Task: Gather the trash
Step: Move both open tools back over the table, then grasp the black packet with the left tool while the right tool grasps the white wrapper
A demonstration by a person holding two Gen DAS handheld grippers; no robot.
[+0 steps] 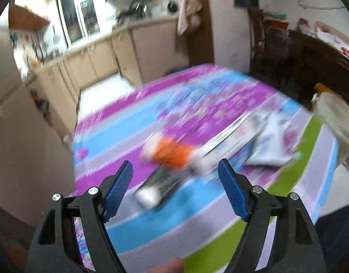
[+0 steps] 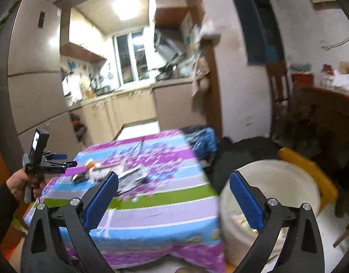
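We hold the left gripper (image 1: 174, 170) above the near part of the table, its blue textured pads (image 1: 118, 190) spread wide with nothing between them. Directly ahead of it lies the trash to collect: a blurred orange-and-white crumpled wrapper (image 1: 172, 152) resting on the purple, blue and green striped tablecloth (image 1: 119, 225), with a dark flat packet with a white end (image 1: 156, 187) just beside it, nearer the gripper. To the right of these sits a pale printed sheet of paper or packaging (image 1: 263, 141); motion blur prevents us from telling exactly what it is. We judge that the left gripper is lined up on the wrapper so that the open fingers can straddle it on the descent. The right gripper (image 2: 173, 192) is likewise wide open and empty, and it is positioned off the right edge of the table, with one pad over the round white plastic bucket (image 2: 293, 182) that stands on the floor touching a yellow object (image 2: 311, 166). The bucket already contains some pale scraps, so we take it to be the collection bin. In the right wrist view the left gripper appears at the far left, held in the person's left hand (image 2: 17, 185), over the table's left edge. No item is yet gripped.
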